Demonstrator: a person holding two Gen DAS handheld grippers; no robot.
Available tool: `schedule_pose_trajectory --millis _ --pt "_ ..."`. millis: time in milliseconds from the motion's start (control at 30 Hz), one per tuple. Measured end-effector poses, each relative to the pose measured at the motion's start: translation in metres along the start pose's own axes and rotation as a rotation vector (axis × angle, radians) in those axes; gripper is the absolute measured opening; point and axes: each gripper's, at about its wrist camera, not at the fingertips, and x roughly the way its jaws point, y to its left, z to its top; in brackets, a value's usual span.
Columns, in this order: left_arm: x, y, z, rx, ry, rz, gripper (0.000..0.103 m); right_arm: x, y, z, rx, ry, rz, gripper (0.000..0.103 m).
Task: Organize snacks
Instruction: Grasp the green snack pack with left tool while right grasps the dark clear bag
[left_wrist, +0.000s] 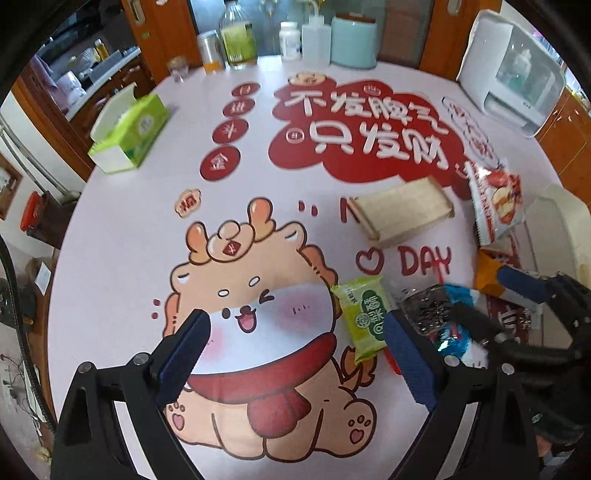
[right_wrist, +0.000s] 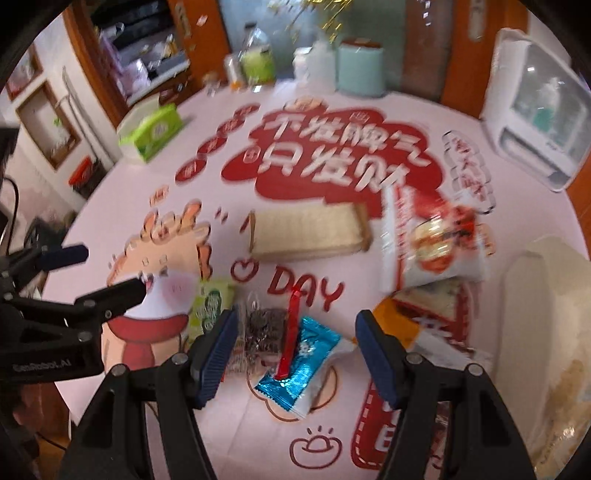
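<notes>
The right tool (right_wrist: 295, 347) hangs released, jaws spread wide over the blue foil snack packet (right_wrist: 301, 363), which lies on the tabletop (right_wrist: 122, 206) with a red strip (right_wrist: 290, 334) across it and a clear dark-filled packet (right_wrist: 258, 328) touching its left edge. To take the blue packet cleanly, I judge the fingers should drop straight down around its middle and close across the narrow width, keeping the left pad clear of the clear packet. The left tool (left_wrist: 295, 354) is also released, holding nothing, just beside the green packet (left_wrist: 364, 317). The wooden tray (right_wrist: 308, 230) sits farther back, near the red-and-white bag (right_wrist: 434, 243). The right view is motion-blurred, so labels are unreadable; an orange packet (right_wrist: 413, 314) is half hidden behind the right finger, and the pale container (right_wrist: 546, 295) is cut off.
</notes>
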Motion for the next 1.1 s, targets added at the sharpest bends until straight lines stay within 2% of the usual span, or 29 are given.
schedule_pose_trajectory --millis 133,200,267,300,367,467,700,833,867,900,933,1000,1033,1100 --pt "0.017 0.002 0.002 -0.007 0.029 -0.002 0.094 0.033 0.011 -0.003 -0.050 0.059 0.006 0.067" --pt "0.023 0.002 0.003 -0.012 0.043 -0.004 0.094 0.045 0.015 -0.005 -0.071 0.079 0.008 0.063" --pt "0.029 0.003 0.004 -0.016 0.054 -0.009 0.094 0.055 0.016 -0.006 -0.085 0.098 0.005 0.054" --pt "0.031 0.003 0.005 -0.017 0.059 -0.013 0.094 0.059 0.016 -0.006 -0.091 0.110 0.011 0.054" --pt "0.037 0.000 0.006 -0.020 0.071 -0.022 0.094 0.061 0.017 -0.008 -0.099 0.098 0.026 0.047" --pt "0.047 -0.008 0.007 -0.017 0.097 -0.044 0.094 0.061 0.016 -0.008 -0.110 0.099 0.053 0.043" --pt "0.070 -0.035 0.006 0.019 0.154 -0.062 0.094 0.053 -0.005 -0.016 -0.073 0.108 0.061 0.042" --pt "0.085 -0.045 0.006 0.000 0.202 -0.072 0.094 0.048 -0.016 -0.021 -0.047 0.113 0.059 0.042" --pt "0.089 -0.045 0.005 -0.011 0.216 -0.075 0.088 0.046 -0.019 -0.023 -0.039 0.112 0.059 0.042" --pt "0.090 -0.047 0.005 -0.018 0.217 -0.062 0.088 0.045 -0.020 -0.023 -0.034 0.112 0.059 0.042" --pt "0.089 -0.048 0.005 -0.016 0.205 -0.053 0.080 0.044 -0.022 -0.024 -0.026 0.110 0.062 0.042" --pt "0.085 -0.052 0.004 -0.008 0.177 -0.031 0.059 0.042 -0.024 -0.026 -0.016 0.106 0.066 0.042" --pt "0.082 -0.053 0.004 -0.006 0.167 -0.030 0.040 0.041 -0.025 -0.027 -0.011 0.103 0.070 0.042" --pt "0.081 -0.054 0.003 -0.007 0.176 -0.036 0.039 0.038 -0.025 -0.028 -0.007 0.098 0.074 0.042"
